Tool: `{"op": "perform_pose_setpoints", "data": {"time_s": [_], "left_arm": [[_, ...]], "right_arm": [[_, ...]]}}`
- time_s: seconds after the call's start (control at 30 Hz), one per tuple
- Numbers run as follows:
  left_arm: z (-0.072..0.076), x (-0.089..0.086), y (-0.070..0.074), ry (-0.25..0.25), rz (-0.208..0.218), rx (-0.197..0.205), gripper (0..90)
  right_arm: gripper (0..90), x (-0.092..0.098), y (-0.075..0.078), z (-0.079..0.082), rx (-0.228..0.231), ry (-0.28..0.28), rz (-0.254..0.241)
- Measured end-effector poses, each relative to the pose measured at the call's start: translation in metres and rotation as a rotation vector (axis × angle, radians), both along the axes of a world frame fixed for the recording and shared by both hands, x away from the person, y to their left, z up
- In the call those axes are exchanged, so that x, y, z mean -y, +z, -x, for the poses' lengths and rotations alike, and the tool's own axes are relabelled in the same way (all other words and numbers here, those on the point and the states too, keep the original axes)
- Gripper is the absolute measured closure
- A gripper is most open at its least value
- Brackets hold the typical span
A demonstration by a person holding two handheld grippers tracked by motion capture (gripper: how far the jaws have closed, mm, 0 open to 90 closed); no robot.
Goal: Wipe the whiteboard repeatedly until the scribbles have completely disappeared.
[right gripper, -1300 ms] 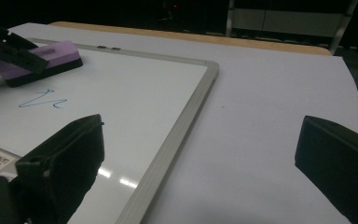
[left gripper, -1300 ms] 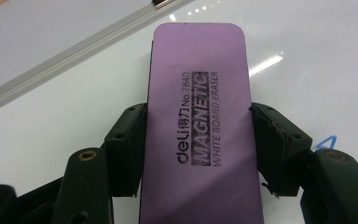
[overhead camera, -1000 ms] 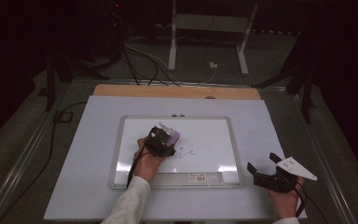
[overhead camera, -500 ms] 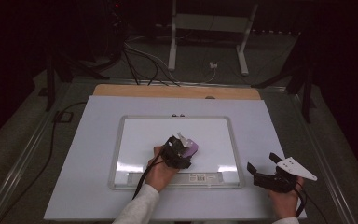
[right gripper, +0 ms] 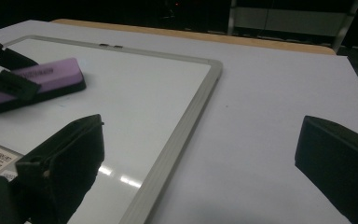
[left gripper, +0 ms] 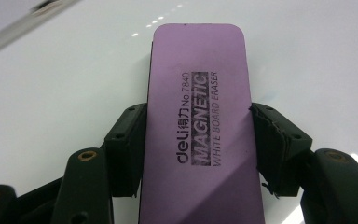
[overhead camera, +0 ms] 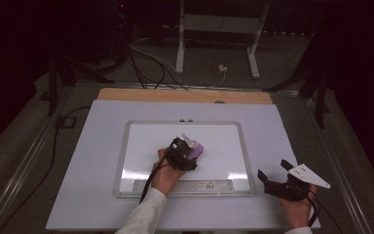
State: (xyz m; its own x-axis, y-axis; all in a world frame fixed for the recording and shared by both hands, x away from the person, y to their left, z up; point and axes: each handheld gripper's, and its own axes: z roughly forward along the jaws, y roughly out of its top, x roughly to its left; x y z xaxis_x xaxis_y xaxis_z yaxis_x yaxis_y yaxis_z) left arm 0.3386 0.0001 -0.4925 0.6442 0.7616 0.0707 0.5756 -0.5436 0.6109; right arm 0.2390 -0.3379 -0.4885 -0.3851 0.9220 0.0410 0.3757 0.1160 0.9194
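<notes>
l gripper (left gripper: 196, 140) jaws clamped on purple eraser (left gripper: 198, 121), flat on whiteboard (overhead camera: 141, 146); r gripper (right gripper: 200, 158) jaws wide apart, nothing btwn, beside board.

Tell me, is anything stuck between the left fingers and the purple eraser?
No. The left gripper has its fingers pressed right against both sides of the purple eraser, which lies on the whiteboard.

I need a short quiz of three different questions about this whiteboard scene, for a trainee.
1. True or false: the left gripper is shut on the purple rectangular foam eraser.
2. On what does the eraser rest: A the white framed whiteboard, B the wooden strip?
3. How do the jaws of the right gripper stand?

Key: 1 true. 2 A. 3 Open, nothing between them.
</notes>
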Motion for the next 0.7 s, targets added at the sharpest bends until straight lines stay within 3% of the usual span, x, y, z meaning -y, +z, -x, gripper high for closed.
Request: {"op": "perform_pose_setpoints", "data": {"time_s": [0.03,0.1,0.2,0.47,0.7], "left_arm": [[0.005,0.010,0.001,-0.048,0.003,-0.009,41.8],[0.009,0.018,0.001,-0.089,0.009,-0.018,41.8],[0.009,0.020,0.002,-0.096,-0.014,-0.005,41.8],[-0.008,-0.003,0.001,0.041,-0.059,0.027,41.8],[-0.016,-0.024,0.001,0.101,-0.057,0.024,41.8]], "right_arm": [[2.0,0.000,0.000,0.000,-0.001,0.001,0.001],[2.0,0.000,0.000,0.000,-0.001,0.000,0.002],[2.0,0.001,0.000,0.000,-0.002,-0.003,0.000],[2.0,0.003,0.000,0.001,-0.001,-0.007,-0.004],[2.0,0.003,0.000,0.000,-0.002,-0.008,-0.005]]}}
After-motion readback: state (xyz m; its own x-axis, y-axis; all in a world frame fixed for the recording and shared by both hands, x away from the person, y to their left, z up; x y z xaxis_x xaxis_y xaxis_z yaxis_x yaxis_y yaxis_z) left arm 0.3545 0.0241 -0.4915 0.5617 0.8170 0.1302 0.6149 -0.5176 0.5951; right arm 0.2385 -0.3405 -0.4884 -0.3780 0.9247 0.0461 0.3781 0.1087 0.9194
